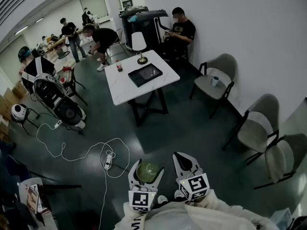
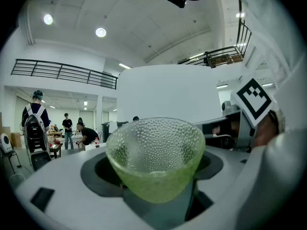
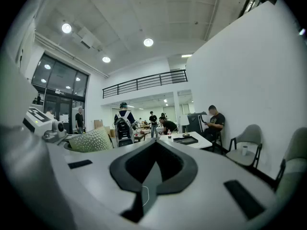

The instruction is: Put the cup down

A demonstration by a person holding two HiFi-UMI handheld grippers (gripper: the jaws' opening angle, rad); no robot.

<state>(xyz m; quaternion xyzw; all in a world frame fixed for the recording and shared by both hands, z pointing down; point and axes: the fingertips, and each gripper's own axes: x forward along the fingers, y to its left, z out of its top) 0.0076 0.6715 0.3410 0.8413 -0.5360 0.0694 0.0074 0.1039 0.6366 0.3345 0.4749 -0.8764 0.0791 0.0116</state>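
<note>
The left hand-held gripper pinches the green dimpled cup by its sides, mouth up, above the floor, likely to carry it level; just beside it the right hand-held gripper is pressed together, empty; the white counter, well ahead, seems the set-down spot.

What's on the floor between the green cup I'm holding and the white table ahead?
Only bare dark floor lies between the green cup and the white table, as the head view shows. A white cable loops just left of that stretch.
</note>
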